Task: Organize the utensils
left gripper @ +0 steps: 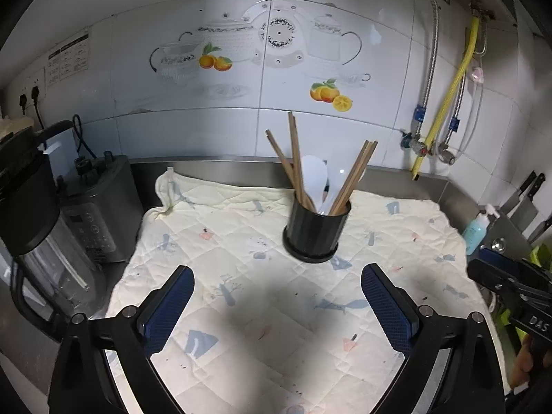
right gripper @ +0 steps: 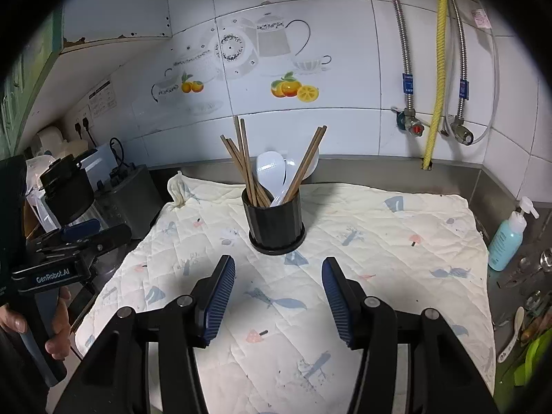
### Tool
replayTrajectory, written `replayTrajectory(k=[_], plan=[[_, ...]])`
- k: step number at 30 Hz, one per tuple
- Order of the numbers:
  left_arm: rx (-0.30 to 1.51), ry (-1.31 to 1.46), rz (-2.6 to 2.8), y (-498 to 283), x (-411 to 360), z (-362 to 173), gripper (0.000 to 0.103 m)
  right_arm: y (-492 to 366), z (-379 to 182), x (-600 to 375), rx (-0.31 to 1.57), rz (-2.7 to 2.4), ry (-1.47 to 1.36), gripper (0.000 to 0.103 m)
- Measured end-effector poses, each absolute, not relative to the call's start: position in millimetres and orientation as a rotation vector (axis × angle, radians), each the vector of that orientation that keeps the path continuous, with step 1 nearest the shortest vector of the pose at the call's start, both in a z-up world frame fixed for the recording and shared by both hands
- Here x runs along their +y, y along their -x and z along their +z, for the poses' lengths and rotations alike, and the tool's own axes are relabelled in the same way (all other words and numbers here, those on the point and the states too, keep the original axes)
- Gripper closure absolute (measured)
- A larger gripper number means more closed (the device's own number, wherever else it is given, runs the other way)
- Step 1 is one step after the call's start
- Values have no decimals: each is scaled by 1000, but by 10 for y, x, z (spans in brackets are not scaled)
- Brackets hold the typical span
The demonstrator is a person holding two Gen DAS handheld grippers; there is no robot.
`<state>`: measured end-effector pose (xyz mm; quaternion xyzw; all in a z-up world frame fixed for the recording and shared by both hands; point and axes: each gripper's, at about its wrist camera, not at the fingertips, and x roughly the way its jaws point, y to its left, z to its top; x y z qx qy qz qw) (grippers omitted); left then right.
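A black utensil holder [left gripper: 315, 233] [right gripper: 276, 224] stands upright on a quilted cream cloth [left gripper: 258, 296] [right gripper: 362, 241]. Several brown chopsticks [left gripper: 296, 158] [right gripper: 241, 158] and white plastic spoons [left gripper: 315, 179] [right gripper: 270, 172] stick out of it. My left gripper [left gripper: 277, 272] hovers over the cloth in front of the holder, jaws wide open with nothing between them. My right gripper [right gripper: 278, 265] is also short of the holder, open about half as wide and empty. Each gripper shows at the edge of the other's view, held by a hand.
A blender jug [left gripper: 45, 241] and a grey appliance [left gripper: 100, 207] stand left of the cloth. At the right are a blue soap bottle [right gripper: 507, 238], loose spoons [right gripper: 514, 331] and a knife rack [left gripper: 524, 203]. Hoses and valves [right gripper: 414, 124] run down the tiled wall.
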<state>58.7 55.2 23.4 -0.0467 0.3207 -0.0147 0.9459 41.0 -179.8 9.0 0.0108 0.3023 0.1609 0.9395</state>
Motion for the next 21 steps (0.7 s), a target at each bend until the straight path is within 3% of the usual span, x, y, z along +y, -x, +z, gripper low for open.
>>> replayTrajectory(k=[21], plan=[[685, 68, 3, -388, 634, 145, 0, -220, 10, -1716, 645, 329, -29, 43]])
